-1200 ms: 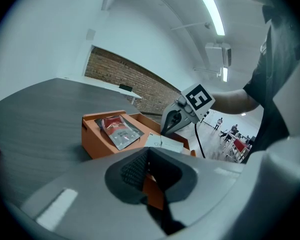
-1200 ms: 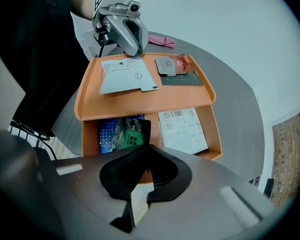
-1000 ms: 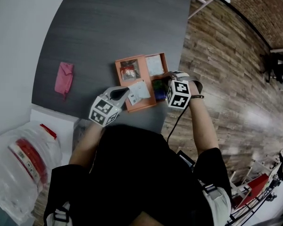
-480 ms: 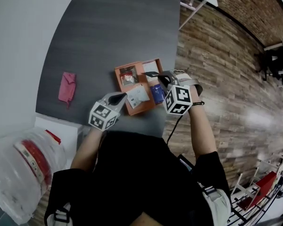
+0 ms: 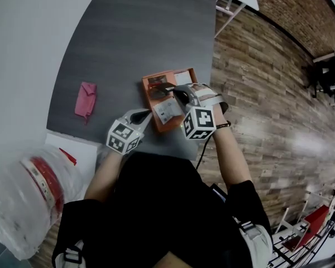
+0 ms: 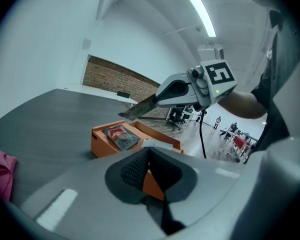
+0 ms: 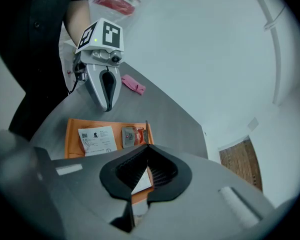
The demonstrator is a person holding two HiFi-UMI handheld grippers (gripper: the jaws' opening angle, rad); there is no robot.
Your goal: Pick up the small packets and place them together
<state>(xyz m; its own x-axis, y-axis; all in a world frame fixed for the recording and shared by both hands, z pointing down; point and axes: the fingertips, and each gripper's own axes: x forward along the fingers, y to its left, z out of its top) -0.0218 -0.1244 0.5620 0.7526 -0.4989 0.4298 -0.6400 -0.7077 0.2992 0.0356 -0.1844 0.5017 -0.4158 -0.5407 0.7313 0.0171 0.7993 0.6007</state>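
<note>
Packets are partly gathered, we judge. Nearest us, our left gripper (image 5: 147,114) hangs pinched together and empty, just beside the orange box (image 5: 167,73). Over that box, our right gripper (image 5: 170,89) is clamped on a thin dark packet (image 6: 137,110), above the compartment with the red packet (image 6: 117,135). A white packet (image 5: 166,111) sits apart on the table (image 5: 134,32); joining them remains.

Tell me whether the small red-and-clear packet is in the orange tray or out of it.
In. The small red-and-clear packet lies flat inside the walls of the orange tray, next to a white printed card.
</note>
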